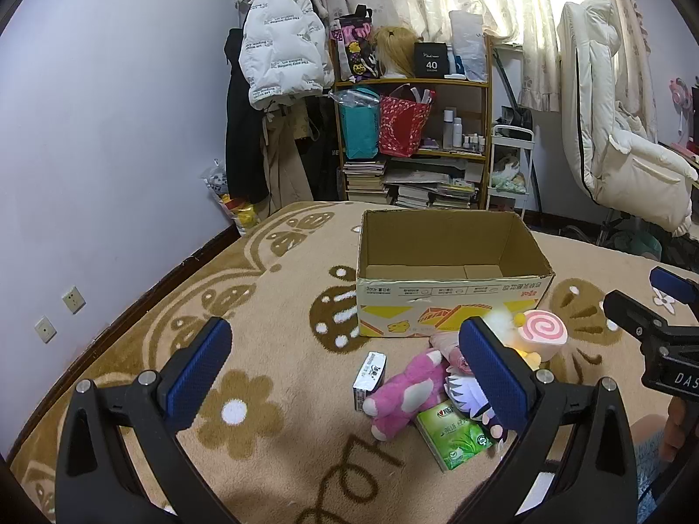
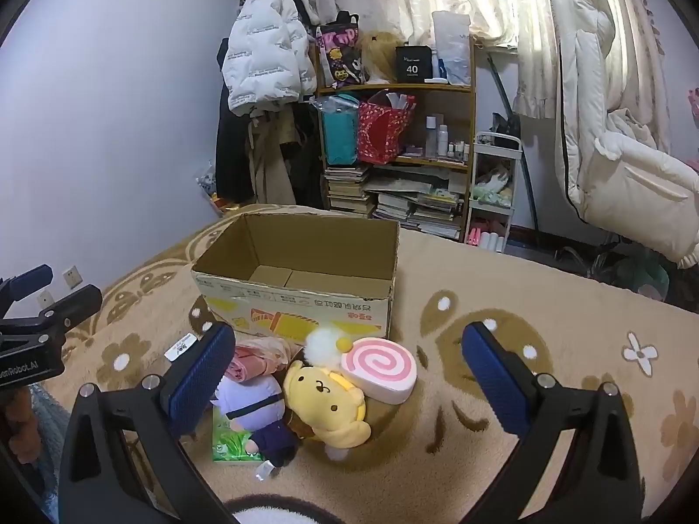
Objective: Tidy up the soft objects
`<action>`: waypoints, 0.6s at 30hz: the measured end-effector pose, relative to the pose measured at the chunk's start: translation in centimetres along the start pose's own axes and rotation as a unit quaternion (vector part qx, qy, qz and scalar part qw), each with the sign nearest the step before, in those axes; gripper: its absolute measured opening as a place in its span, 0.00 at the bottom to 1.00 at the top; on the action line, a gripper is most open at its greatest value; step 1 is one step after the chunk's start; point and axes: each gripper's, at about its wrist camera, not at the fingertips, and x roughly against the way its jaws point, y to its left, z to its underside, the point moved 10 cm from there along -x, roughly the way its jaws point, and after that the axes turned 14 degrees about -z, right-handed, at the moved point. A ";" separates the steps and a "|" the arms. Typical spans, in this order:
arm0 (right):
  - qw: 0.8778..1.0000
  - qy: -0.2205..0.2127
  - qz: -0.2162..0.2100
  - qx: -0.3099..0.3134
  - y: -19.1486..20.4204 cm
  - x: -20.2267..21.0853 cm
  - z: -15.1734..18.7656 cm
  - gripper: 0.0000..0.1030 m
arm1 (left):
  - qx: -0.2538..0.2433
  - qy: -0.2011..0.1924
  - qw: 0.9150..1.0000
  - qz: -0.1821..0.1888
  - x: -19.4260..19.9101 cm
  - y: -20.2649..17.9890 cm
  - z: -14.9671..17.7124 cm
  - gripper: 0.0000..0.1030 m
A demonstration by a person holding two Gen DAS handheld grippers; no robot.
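Note:
An open cardboard box (image 1: 450, 288) stands empty on the beige blanket; it also shows in the right wrist view (image 2: 306, 301). In front of it lie a pink plush (image 1: 406, 393), a yellow dog plush (image 2: 325, 397), a purple-haired doll (image 2: 257, 401), a pink swirl cushion (image 2: 380, 367), a white pompom (image 2: 323, 343), a pink cloth (image 2: 257, 358), a green tissue pack (image 1: 454, 436) and a small white pack (image 1: 369, 375). My left gripper (image 1: 345, 371) is open above the pink plush's left side. My right gripper (image 2: 349, 375) is open over the yellow plush and cushion.
A wooden shelf (image 1: 410, 83) with bags, books and bottles stands beyond the bed. A coat rack with a white jacket (image 1: 279, 43) is at its left, a white chair (image 1: 611, 131) at the right. The wall runs along the bed's left edge.

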 end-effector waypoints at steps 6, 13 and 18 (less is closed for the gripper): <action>1.000 -0.001 0.000 -0.003 -0.4 -0.1 0.4 1.00 | 0.000 0.000 1.000 0.000 0.0 0.0 -0.1 1.00; 1.000 0.002 0.001 0.000 -0.6 -0.3 0.4 1.00 | 0.001 0.002 1.000 0.000 0.1 0.2 -0.2 1.00; 1.000 0.003 0.002 0.001 -0.4 -0.4 0.4 1.00 | 0.001 0.003 1.000 -0.001 0.1 0.2 -0.2 1.00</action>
